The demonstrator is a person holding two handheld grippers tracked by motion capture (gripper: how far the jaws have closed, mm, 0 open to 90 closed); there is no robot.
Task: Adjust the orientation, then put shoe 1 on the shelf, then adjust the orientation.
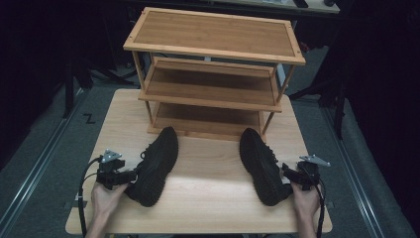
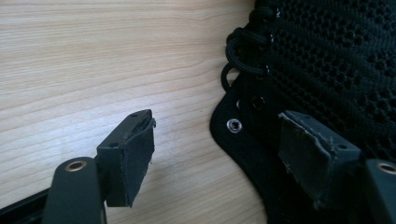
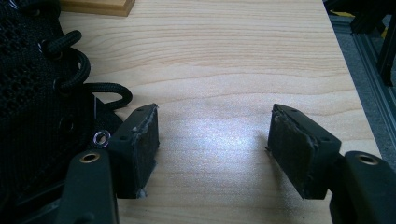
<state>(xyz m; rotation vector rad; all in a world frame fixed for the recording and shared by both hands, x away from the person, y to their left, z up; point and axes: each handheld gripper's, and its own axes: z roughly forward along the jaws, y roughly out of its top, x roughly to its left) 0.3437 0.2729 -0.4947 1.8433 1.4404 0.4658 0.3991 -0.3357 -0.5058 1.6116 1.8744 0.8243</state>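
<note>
Two black mesh lace-up shoes lie on the wooden table (image 1: 213, 166): the left shoe (image 1: 157, 166) and the right shoe (image 1: 261, 166), toes toward the rack. My left gripper (image 1: 130, 176) is at the left shoe's heel side. In the left gripper view it (image 2: 224, 154) stands open, one pad (image 2: 134, 154) over bare table, the other against the shoe's side (image 2: 327, 60), with the shoe's eyelet edge between them. My right gripper (image 1: 288, 172) sits by the right shoe's heel. In its own view it (image 3: 217, 147) is open over bare wood, and the shoe (image 3: 32, 93) touches its left pad (image 3: 140, 142).
A three-tier wooden shoe rack (image 1: 213, 34) stands at the table's back, its bottom shelf (image 1: 203, 116) just beyond the shoe toes. Bare table lies between the shoes. The table's right edge (image 3: 348, 79) is close to the right gripper, and grey floor lies beyond it.
</note>
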